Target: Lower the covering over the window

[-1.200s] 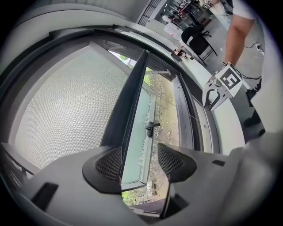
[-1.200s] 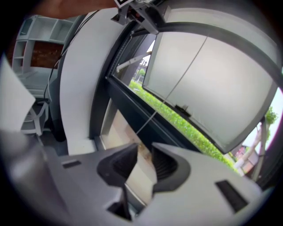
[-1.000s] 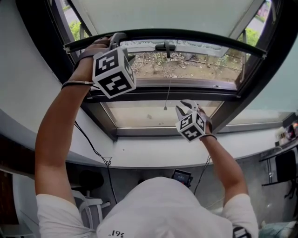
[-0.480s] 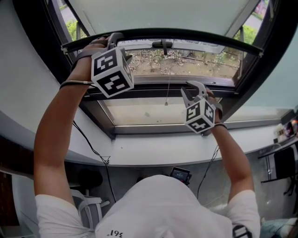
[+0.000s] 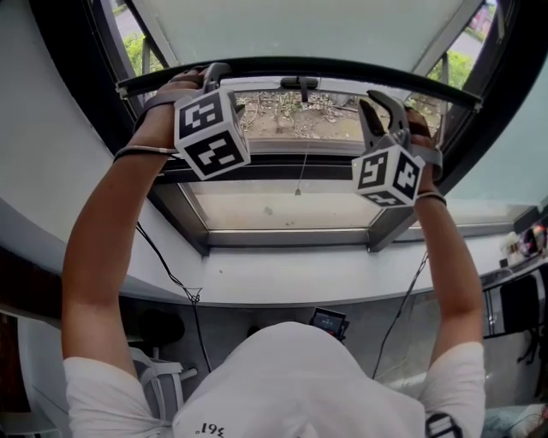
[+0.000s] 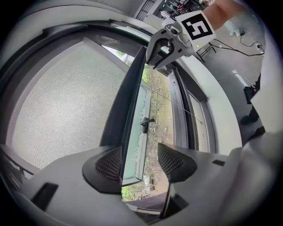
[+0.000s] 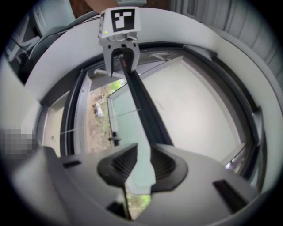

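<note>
A white sill curves across the head view. Below it, a black cable hangs down the wall, near 1 white chair at lower left. A small lit screen shows beneath the sill. Outside lie bare earth with twigs and green bushes.

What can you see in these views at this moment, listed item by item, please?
mesh blind: one, pale grey, over the window's upper part
bottom bar: one, black, along the blind's lower edge
window handle: one, black, just below the bar's middle
pull cord: one, thin, hanging at the window's centre
window sill: one, white, under the frame
chair: one, white, on the floor at lower left
left gripper: one, grey, jaws open around the bar's left end
right gripper: one, grey, jaws open at the bar's right end
</note>
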The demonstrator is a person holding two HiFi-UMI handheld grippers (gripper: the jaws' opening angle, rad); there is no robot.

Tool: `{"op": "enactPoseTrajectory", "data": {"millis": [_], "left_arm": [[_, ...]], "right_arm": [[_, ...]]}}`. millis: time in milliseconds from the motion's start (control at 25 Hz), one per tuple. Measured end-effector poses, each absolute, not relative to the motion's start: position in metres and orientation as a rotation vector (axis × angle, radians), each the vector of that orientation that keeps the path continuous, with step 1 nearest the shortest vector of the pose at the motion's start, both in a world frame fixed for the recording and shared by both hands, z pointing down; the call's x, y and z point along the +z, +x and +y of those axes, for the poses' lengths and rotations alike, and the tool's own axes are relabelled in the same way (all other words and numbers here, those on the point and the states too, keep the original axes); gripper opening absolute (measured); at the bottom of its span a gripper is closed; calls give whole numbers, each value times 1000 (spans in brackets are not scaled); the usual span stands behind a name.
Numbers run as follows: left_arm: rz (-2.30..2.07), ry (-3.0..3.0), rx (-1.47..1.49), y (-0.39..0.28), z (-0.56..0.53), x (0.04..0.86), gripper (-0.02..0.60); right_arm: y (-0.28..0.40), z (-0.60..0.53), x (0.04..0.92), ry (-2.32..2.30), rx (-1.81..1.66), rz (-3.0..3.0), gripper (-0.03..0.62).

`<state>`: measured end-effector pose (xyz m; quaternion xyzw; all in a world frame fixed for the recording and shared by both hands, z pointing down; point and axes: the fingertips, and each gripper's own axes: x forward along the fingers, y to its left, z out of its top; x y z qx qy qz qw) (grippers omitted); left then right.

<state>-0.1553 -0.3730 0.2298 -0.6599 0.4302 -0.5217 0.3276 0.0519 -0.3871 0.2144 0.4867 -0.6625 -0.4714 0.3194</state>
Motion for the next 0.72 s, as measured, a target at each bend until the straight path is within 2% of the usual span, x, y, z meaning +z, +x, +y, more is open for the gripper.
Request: {"op": "enactPoseTrajectory", "data": {"millis": [200,720], "left_arm": [[1109,-1749,-1396,-156,-372,246,255],[1082,-1827,-1437,-158,-371,287,255]], "right_arm": [[61,-405,204,1277,-1235,-1672,95],[59,-415,256,1127,-1111,-1649,89]]}}
